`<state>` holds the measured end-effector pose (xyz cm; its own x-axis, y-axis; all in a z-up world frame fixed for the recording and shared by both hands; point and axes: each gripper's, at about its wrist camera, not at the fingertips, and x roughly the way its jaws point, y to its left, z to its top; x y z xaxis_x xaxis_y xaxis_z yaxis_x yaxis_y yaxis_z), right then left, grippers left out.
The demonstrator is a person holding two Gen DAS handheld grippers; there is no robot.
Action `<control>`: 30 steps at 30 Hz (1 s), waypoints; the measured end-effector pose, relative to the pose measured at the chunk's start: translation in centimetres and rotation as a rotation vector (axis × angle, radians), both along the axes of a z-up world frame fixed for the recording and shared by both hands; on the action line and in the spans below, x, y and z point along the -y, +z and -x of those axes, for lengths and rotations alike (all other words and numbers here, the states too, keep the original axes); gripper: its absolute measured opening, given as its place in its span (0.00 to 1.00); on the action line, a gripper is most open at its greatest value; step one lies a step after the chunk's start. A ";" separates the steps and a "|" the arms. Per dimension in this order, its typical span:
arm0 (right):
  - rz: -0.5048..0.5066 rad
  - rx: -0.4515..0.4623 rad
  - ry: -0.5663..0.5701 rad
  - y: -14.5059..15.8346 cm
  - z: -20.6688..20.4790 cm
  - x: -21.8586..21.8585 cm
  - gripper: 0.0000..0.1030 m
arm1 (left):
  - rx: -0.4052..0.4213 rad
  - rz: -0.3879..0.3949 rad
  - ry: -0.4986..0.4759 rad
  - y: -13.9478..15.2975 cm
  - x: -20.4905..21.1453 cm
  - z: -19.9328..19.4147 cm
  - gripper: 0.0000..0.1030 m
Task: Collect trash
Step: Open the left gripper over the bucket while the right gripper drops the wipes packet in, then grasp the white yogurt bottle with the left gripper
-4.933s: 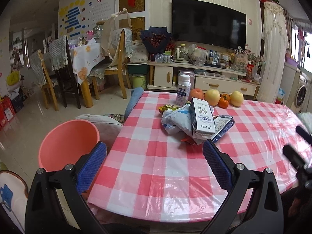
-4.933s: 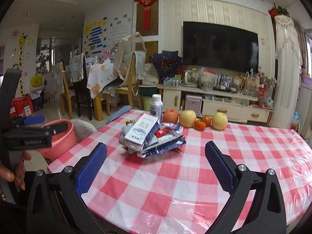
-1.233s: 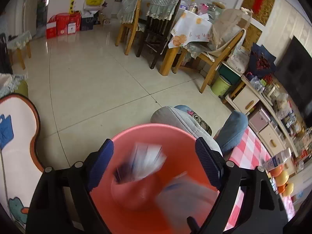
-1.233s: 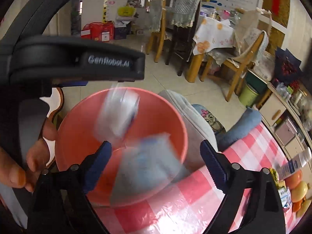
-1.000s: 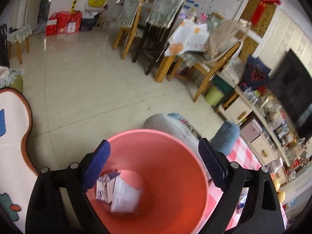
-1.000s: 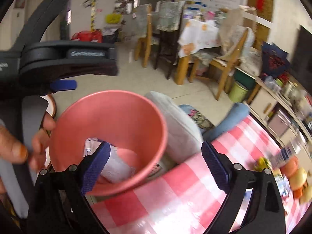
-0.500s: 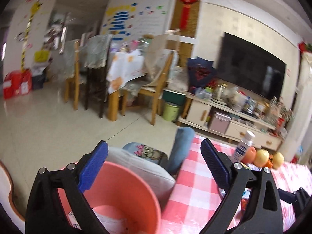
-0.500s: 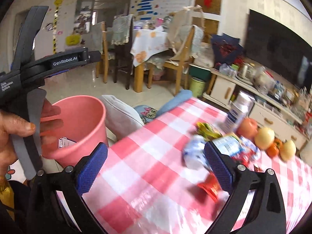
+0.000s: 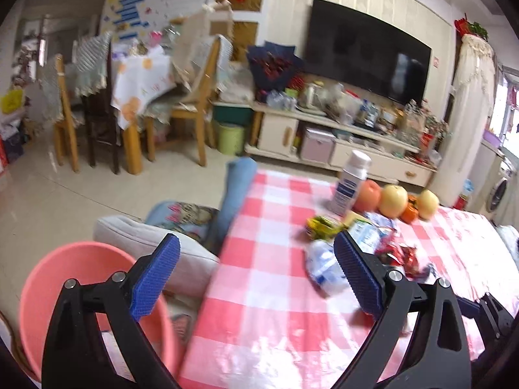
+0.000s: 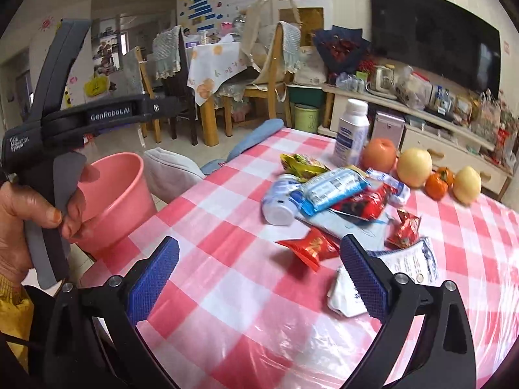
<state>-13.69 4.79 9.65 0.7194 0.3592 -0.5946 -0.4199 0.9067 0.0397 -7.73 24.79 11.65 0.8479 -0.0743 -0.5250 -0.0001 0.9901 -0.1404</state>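
A heap of trash lies on the red-checked table [image 10: 227, 227]: a fallen white bottle [image 10: 279, 199], a blue-white wrapper [image 10: 331, 188], red snack packets [image 10: 309, 248], a yellow-green packet [image 10: 300, 162] and a white crumpled bag [image 10: 382, 275]. The heap also shows in the left wrist view [image 9: 327, 264]. A pink bucket [image 10: 113, 194] stands on the floor left of the table, also in the left wrist view [image 9: 78, 291]. My right gripper [image 10: 256, 278] is open and empty above the table's near edge, just short of the trash. My left gripper [image 9: 256, 278] is open and empty between bucket and table.
An upright white bottle [image 10: 352, 133] and a row of fruit [image 10: 415, 163] stand behind the trash. A grey cushion [image 9: 155, 246] and blue roll [image 9: 235, 188] lie beside the table's left edge. Chairs, a dining table and a TV cabinet [image 9: 340, 136] fill the room behind.
Both grippers dropped trash into the pink bucket and have swung back up and right to face the table. Both stay open and empty.
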 end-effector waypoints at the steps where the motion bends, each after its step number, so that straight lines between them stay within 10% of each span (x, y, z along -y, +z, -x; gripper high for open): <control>1: -0.006 -0.001 -0.002 0.0 -0.1 0.4 0.95 | -0.012 -0.013 -0.014 -0.3 0.6 -0.4 0.93; 22: -0.128 -0.031 -0.186 2.5 -3.1 11.1 0.95 | -0.212 -0.007 -0.180 -5.2 9.4 -4.9 0.92; 30: -0.183 -0.094 -0.267 1.9 -6.0 16.0 0.95 | -0.305 0.008 -0.160 -7.9 10.4 -8.0 0.77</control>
